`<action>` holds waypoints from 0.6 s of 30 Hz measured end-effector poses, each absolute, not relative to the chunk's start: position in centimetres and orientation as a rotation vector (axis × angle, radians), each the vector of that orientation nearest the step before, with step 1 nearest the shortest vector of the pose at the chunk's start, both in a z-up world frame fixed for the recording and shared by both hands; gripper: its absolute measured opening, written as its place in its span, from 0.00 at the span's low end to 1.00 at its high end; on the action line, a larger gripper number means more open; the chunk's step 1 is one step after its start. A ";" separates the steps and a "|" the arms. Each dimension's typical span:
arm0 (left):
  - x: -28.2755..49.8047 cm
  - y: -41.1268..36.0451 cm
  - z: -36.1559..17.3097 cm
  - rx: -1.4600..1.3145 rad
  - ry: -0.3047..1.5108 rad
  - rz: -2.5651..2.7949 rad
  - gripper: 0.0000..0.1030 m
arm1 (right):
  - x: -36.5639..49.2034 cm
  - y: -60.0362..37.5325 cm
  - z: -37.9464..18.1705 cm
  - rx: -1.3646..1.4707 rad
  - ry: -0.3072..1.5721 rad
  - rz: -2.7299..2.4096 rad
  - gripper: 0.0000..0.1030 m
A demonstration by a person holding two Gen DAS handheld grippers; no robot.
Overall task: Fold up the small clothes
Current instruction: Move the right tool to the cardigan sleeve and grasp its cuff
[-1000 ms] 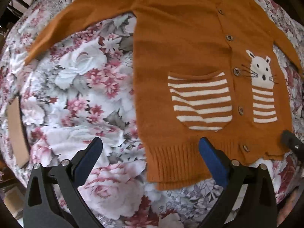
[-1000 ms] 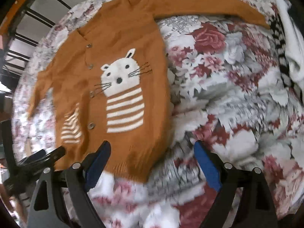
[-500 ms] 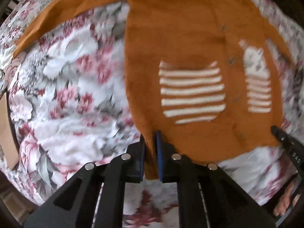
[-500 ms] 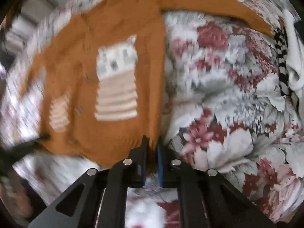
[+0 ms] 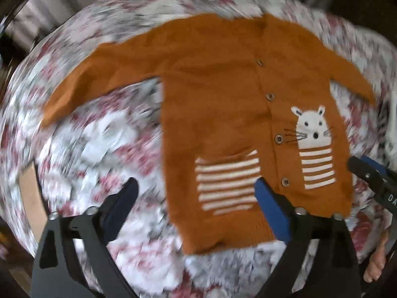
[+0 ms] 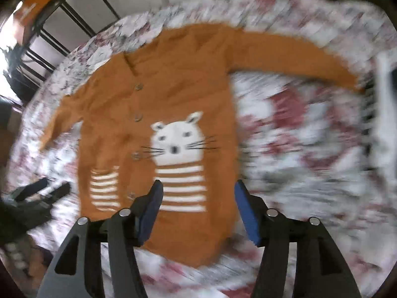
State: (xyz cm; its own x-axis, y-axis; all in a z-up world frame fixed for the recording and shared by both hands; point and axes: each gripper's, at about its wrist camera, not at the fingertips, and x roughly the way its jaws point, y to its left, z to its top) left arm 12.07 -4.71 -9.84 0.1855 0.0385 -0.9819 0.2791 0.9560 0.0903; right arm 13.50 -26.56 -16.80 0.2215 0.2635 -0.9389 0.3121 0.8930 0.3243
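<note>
- Both grippers, pinched on the hem half a second earlier, have just been opening; nothing is held.
- One cardigan [image 5: 223, 114] is spread flat ahead of the left gripper [image 5: 196, 202], four buttons counted.
- Only the right gripper [image 6: 198, 213] view shows a black frame [image 6: 62, 24].

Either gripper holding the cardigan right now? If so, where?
Neither: left gripper and right gripper have just opened off the hem; cardigan lies free.

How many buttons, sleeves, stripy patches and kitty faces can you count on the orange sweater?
On the orange sweater:
Buttons that show: 4
Sleeves: 2
Stripy patches: 2
White kitty face: 1
Total: 9
</note>
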 end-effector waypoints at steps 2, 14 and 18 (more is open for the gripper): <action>11.9 -4.8 -13.3 0.346 1.453 -0.172 0.92 | 14.5 -26.9 -21.0 0.550 1.497 -0.025 0.67; 17.7 -5.7 -9.3 0.283 1.271 -0.049 0.92 | 14.6 -46.7 -18.3 0.995 1.039 -0.393 0.71; 20.6 -8.0 -9.8 0.327 1.266 -0.035 0.92 | 14.3 -49.8 -20.2 1.040 0.981 -0.484 0.70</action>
